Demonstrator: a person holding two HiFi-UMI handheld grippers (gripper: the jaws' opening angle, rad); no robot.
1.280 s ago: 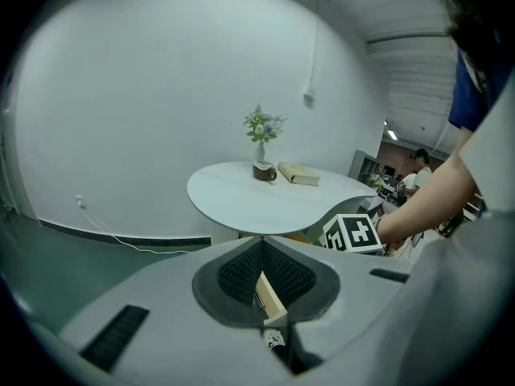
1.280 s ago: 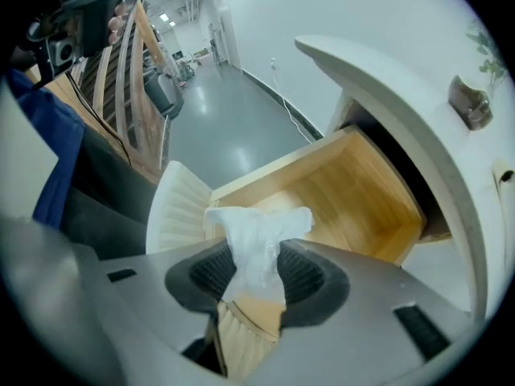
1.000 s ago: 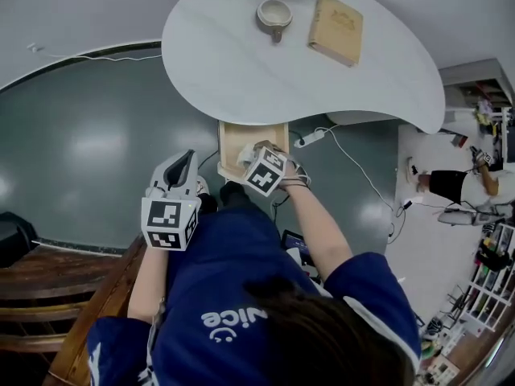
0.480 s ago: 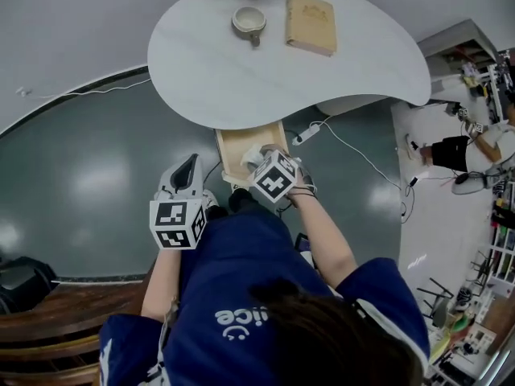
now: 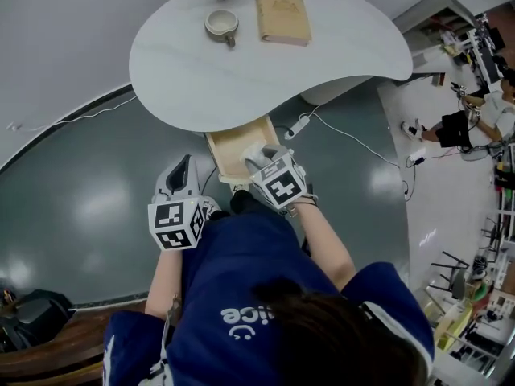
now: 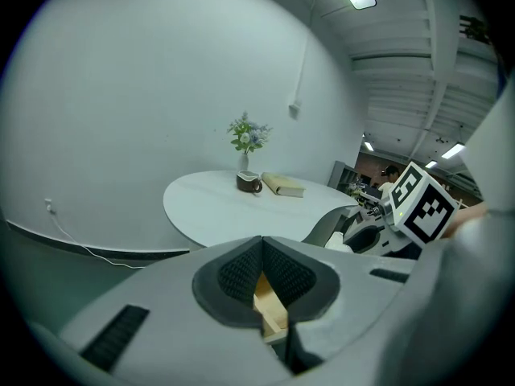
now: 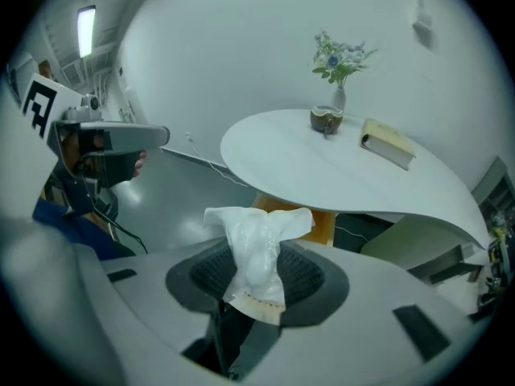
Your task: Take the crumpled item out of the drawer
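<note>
The crumpled white wrapper [image 7: 256, 248] is pinched between the pads of my right claw [image 7: 257, 273]. The jaws stand partly closed on its lower half, and its top fans out above them. From the head view the wrapper [image 5: 256, 154] sits at the near right corner of the open wooden drawer [image 5: 228, 145], which juts out from under the white counter [image 5: 241, 71]. I cannot tell whether the wrapper has cleared the drawer's rim. What I can see of the drawer's floor is plain wood.

My left claw [image 6: 261, 273] has its pads together with nothing between them. Only a sliver of the drawer's wood shows past them. In the head view it hangs just left of the drawer, apart from it.

On the counter, at the far side, a cup [image 5: 220, 24] stands beside a closed book [image 5: 282, 16], with a small vase of flowers [image 7: 339, 95] behind the cup. What the cup holds I cannot make out.
</note>
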